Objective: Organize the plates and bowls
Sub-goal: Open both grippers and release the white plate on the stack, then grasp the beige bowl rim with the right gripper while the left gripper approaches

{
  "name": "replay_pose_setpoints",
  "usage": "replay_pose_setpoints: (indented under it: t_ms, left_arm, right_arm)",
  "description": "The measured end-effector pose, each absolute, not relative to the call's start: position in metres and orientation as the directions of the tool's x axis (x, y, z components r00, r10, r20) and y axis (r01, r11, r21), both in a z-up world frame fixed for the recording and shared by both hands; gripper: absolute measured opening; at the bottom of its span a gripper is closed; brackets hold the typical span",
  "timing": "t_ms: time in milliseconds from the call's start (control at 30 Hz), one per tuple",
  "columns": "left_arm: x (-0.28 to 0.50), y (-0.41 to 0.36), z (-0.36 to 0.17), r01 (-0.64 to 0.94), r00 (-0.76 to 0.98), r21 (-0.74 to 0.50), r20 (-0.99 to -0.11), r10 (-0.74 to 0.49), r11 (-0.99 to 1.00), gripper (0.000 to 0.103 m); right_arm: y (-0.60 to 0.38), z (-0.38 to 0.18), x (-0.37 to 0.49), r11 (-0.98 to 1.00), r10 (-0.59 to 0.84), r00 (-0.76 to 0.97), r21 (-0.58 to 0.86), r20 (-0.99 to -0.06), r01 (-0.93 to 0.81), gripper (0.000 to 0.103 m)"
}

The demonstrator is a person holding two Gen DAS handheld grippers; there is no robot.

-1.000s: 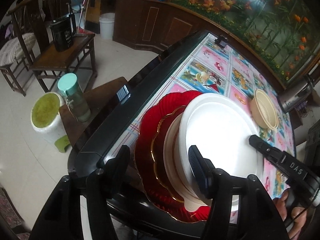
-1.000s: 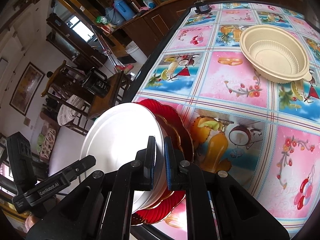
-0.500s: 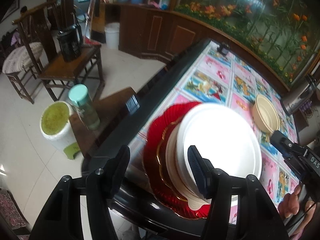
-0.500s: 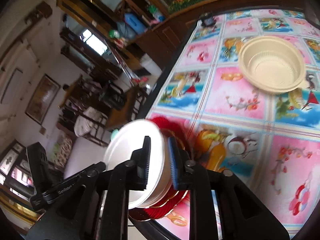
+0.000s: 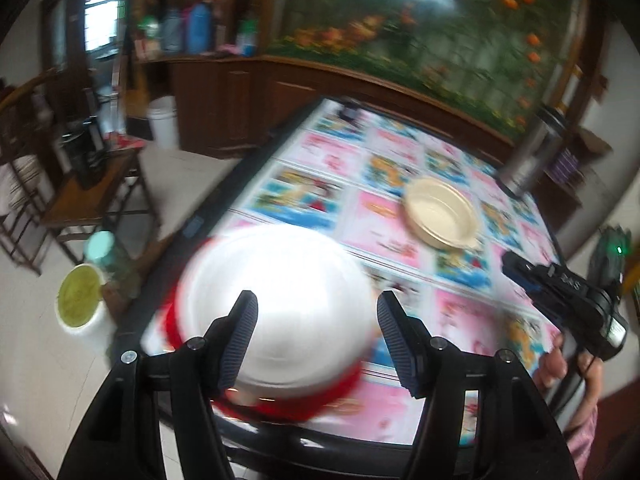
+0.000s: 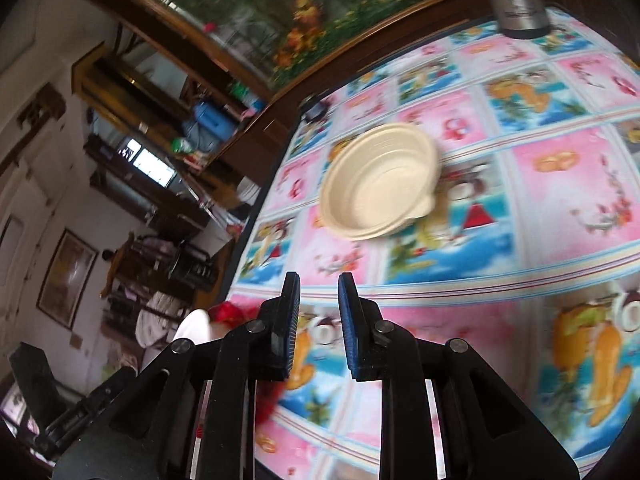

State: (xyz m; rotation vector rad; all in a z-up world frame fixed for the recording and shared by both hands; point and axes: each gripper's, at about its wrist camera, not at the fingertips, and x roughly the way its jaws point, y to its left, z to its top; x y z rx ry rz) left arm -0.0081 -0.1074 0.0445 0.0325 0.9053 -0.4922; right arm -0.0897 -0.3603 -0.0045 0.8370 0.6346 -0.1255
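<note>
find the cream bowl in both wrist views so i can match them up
Left wrist: cream bowl right of centre, beyond the white plate.
Right wrist: upper centre, above the right gripper.
Shared landmark: the steel flask, past the bowl in both views.

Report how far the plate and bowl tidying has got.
Done: a white plate sits stacked on the red plate at the table's near edge. In hand: nothing; the left hand-held gripper and right hand-held gripper are both open and empty. Left: the cream bowl sits alone on the tablecloth.
</note>
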Motion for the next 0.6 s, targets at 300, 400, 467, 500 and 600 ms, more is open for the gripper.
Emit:
replay_pose_setpoints:
  t_ms: [300, 400, 467, 500, 600]
  left_arm:
    - [-0.007, -0.2, 0.015, 0.477, 0.372, -0.21, -0.832, -0.413, 0.853, 0.063]
    - [0.002, -0.223, 0.006, 0.452, 0.344, -0.229, -0.847, -0.406, 0.862, 0.063]
    - [0.012, -0.238, 0.0, 0.426, 0.331, -0.244, -0.854, -0.401, 0.871, 0.063]
    - [0.016, -0.244, -0.003, 0.414, 0.327, -0.249, -0.857, -0.398, 0.876, 0.063]
    - [0.03, -0.258, -0.01, 0.365, 0.321, -0.267, -0.864, -0.389, 0.892, 0.065]
  right_arm:
    - [-0.41, -0.009, -0.113, 0.637, 0.103, 0.817, 0.669, -0.567, 0.383, 0.019]
    - [-0.43, -0.008, -0.115, 0.63, 0.1, 0.817, 0.672, -0.567, 0.39, 0.019]
    - [-0.44, -0.008, -0.114, 0.621, 0.106, 0.817, 0.68, -0.566, 0.39, 0.019]
    - [-0.445, -0.008, -0.113, 0.616, 0.108, 0.818, 0.684, -0.565, 0.391, 0.019]
    - [-0.458, -0.007, -0.101, 0.614, 0.124, 0.811, 0.686, -0.571, 0.389, 0.019]
